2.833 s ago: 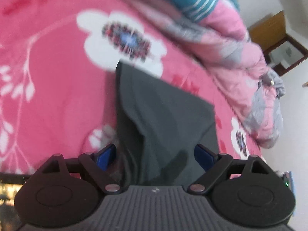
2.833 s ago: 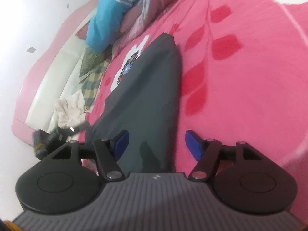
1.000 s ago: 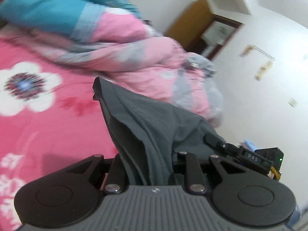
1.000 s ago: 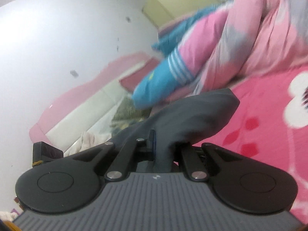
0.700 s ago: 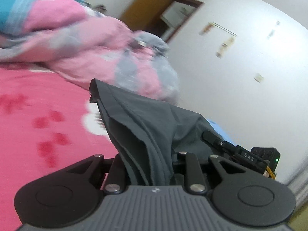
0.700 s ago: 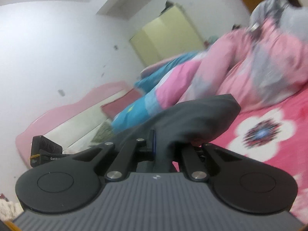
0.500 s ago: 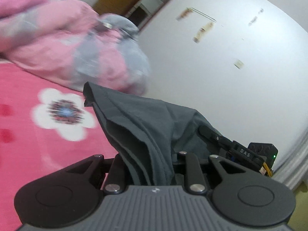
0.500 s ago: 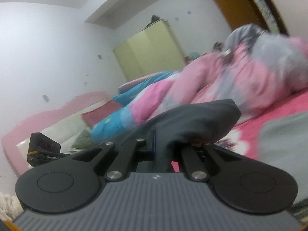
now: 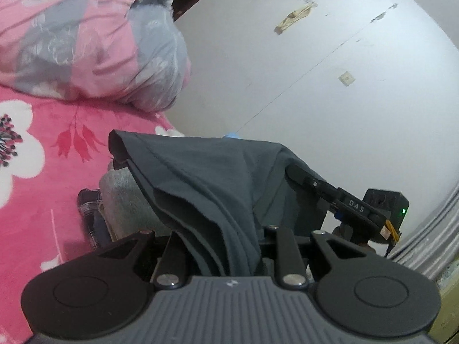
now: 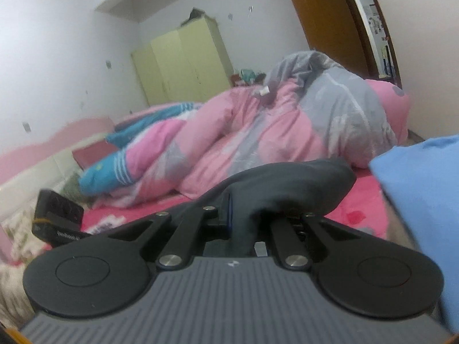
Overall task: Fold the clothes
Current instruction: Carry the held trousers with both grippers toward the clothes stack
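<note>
A folded dark grey garment (image 9: 200, 177) hangs lifted above the pink flowered bed cover (image 9: 37, 177). My left gripper (image 9: 223, 252) is shut on one end of it; thick folds fill the space between the jaws and hide the pads. In the right wrist view the same dark grey garment (image 10: 289, 183) bulges over my right gripper (image 10: 243, 223), which is shut on its other end. The right gripper's body shows at the right of the left wrist view. Below the garment, in the left wrist view, lies a stack of folded clothes (image 9: 120, 200) near the bed's edge.
A rumpled pink and grey quilt (image 10: 287, 126) lies heaped along the far side of the bed. A blue cloth (image 10: 421, 200) fills the right edge of the right wrist view. A yellow wardrobe (image 10: 183, 63), a brown door (image 10: 330, 23) and white walls stand behind.
Both grippers shut on the grey garment that lay flat on the bed, lifted it and swung it sideways; the stack of folded clothes and the blue cloth have come into view.
</note>
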Tool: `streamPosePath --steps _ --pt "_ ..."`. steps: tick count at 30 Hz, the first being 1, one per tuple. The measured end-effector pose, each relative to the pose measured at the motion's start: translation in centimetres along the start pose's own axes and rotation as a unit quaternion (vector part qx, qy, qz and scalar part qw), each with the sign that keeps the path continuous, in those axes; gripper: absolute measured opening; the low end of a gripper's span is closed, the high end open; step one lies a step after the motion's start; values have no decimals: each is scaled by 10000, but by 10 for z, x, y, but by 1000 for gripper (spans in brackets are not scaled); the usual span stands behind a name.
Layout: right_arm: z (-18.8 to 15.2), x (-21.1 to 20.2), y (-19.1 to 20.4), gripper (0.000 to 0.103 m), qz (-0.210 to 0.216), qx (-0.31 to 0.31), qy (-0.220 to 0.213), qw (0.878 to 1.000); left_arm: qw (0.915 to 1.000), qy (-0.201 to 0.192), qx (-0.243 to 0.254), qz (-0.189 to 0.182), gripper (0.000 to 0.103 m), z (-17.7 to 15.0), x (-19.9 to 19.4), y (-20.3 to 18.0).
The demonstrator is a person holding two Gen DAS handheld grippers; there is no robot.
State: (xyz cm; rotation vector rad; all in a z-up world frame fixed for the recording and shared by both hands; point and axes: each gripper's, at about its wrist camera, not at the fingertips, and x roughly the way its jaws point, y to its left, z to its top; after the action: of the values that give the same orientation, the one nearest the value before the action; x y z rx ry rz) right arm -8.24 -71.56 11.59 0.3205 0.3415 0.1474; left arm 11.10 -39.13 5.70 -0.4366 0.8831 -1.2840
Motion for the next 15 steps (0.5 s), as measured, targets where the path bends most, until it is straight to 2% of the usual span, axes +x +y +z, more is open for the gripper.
streamPosePath --steps 2,5,7,8,12,15 --pt "-6 19 -24 5 -82 34 285 9996 9997 138 -180 126 22 -1 17 17" --pt "-25 51 -53 16 -404 288 926 9945 9981 303 -503 207 23 0 35 43" --pt "-37 67 -61 34 -750 331 1238 9889 9972 335 -660 130 24 -1 36 53" --pt "-42 71 -61 38 -896 287 1308 9869 9971 354 -667 126 25 0 36 54" --pt "-40 48 -35 57 -1536 -93 1018 9828 9964 442 -711 124 27 3 35 54" --pt "-43 13 2 61 -2003 -583 522 9766 9947 527 -874 120 27 7 35 53"
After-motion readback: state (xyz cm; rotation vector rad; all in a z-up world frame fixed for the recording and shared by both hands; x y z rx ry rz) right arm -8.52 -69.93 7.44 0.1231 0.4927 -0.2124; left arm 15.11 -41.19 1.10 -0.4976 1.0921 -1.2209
